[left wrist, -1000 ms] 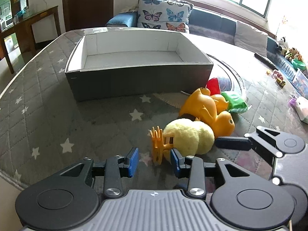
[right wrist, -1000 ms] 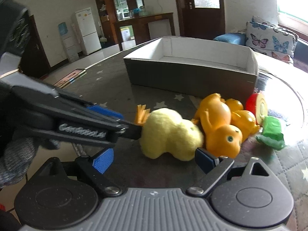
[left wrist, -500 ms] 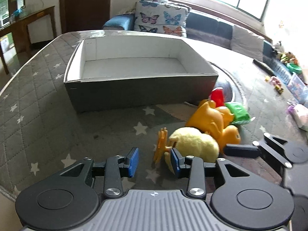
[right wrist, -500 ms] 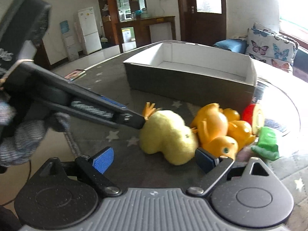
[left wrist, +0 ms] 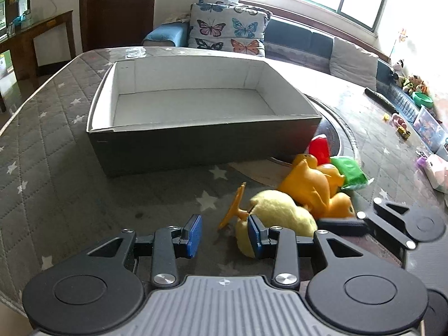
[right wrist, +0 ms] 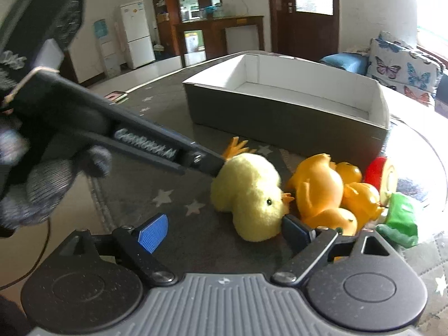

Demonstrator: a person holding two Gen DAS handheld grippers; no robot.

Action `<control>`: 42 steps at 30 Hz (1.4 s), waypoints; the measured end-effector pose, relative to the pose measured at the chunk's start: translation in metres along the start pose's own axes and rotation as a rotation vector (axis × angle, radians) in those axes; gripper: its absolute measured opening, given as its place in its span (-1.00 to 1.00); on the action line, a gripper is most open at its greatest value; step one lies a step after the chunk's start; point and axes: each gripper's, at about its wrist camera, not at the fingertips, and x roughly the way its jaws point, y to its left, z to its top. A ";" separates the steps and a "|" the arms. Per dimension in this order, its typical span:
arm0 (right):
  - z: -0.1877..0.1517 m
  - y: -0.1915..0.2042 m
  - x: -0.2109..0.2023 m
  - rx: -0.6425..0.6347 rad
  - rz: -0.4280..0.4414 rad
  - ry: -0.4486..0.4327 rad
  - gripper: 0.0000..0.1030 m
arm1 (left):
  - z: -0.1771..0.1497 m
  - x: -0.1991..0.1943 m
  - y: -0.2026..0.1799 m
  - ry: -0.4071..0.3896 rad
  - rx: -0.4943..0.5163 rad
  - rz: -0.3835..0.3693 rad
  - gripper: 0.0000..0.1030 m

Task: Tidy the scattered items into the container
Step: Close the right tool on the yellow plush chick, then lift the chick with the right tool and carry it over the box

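Plush yellow chick (right wrist: pixel 249 196) lying on its side on the starred grey table (left wrist: pixel 56 168), just in front of the container's near wall, orange feet (left wrist: pixel 232 210) sticking up toward the box; pressed against the orange rubber ducks (right wrist: pixel 327 193), with a red-and-cream toy (right wrist: pixel 383 179) and a green packet (right wrist: pixel 400 218) bunched beyond, all near the table's right side. Grey box (left wrist: pixel 196 140) with white lining sitting mid-table, nothing inside as yet.

Left gripper (left wrist: pixel 224 231) down low at the chick's tail end, blue pads parted about halfway, gripping nothing; right-hand pad (left wrist: pixel 253 232) touching or just beside the plush, feet roughly in the gap. Right gripper (right wrist: pixel 224 228) spread wide, holding nothing too, one finger nosing in at the chick's head beside the ducks.

Looks like the reach-and-grasp step on the very first item; tidying barely begun. Next move probably calls for closing on the soft body or the feet, not too lightly given the squashy plush; then a lift clear of the box's near wall and a release inside. Risk of dragging a duck along; close neighbours there.
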 end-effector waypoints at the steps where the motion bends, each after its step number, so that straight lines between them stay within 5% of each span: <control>1: 0.000 0.000 -0.001 -0.001 0.003 0.000 0.75 | 0.000 -0.001 0.001 -0.001 0.003 -0.009 -0.25; 8: 0.004 -0.009 0.005 0.039 -0.021 -0.004 0.75 | 0.003 -0.006 -0.001 -0.026 0.030 -0.069 -0.25; 19: 0.012 -0.010 0.020 0.051 -0.023 0.011 0.40 | 0.016 0.005 0.015 -0.026 -0.009 -0.094 -0.25; 24: 0.017 -0.015 0.020 0.078 -0.022 0.005 0.40 | 0.021 0.003 0.020 -0.035 -0.023 -0.116 -0.25; 35: 0.026 -0.016 0.024 0.088 -0.051 0.008 0.34 | 0.028 0.022 0.031 -0.007 -0.039 -0.201 -0.72; 42: 0.027 -0.018 0.030 0.091 -0.078 0.006 0.10 | 0.026 0.032 0.038 0.025 -0.057 -0.213 -0.76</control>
